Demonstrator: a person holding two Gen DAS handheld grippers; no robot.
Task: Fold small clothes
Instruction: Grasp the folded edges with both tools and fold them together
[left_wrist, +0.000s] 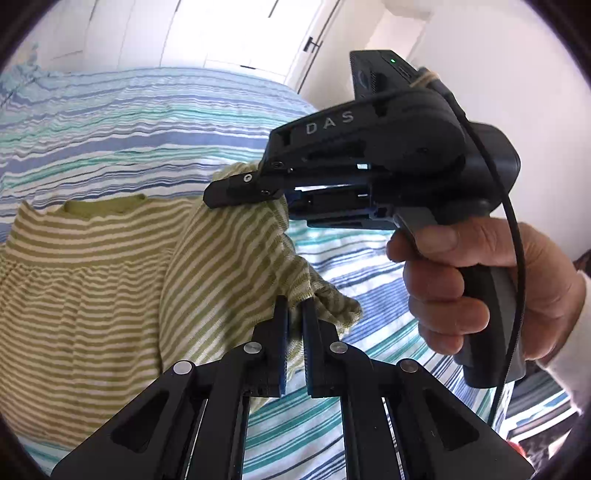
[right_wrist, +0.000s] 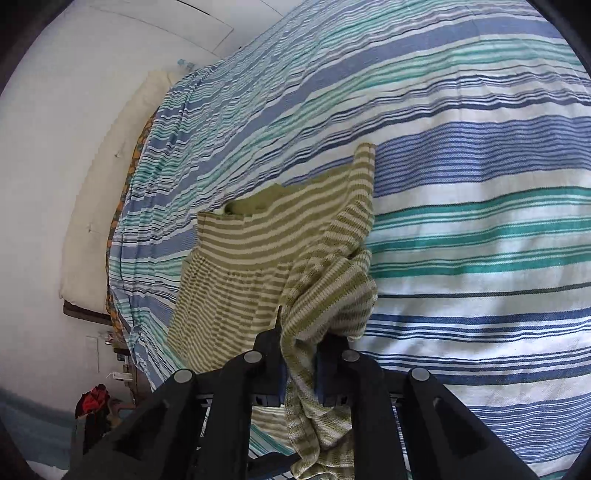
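Note:
A small green-and-cream striped garment (left_wrist: 92, 280) lies on the striped bedspread (left_wrist: 147, 122); its solid green neckline is at the far end. My left gripper (left_wrist: 295, 314) is shut on the garment's right edge, lifted off the bed. My right gripper (left_wrist: 236, 192), held by a hand at the right, is shut on the same edge farther up. In the right wrist view the right gripper (right_wrist: 299, 354) pinches a bunched fold of the garment (right_wrist: 236, 280), which hangs down between its fingers. The rest of the garment lies flat.
The blue, teal and white bedspread (right_wrist: 480, 221) covers the whole bed. A cream mattress edge (right_wrist: 96, 206) and a white wall are at the left in the right wrist view. A red and black item (right_wrist: 94, 400) sits on the floor. White doors are behind the bed.

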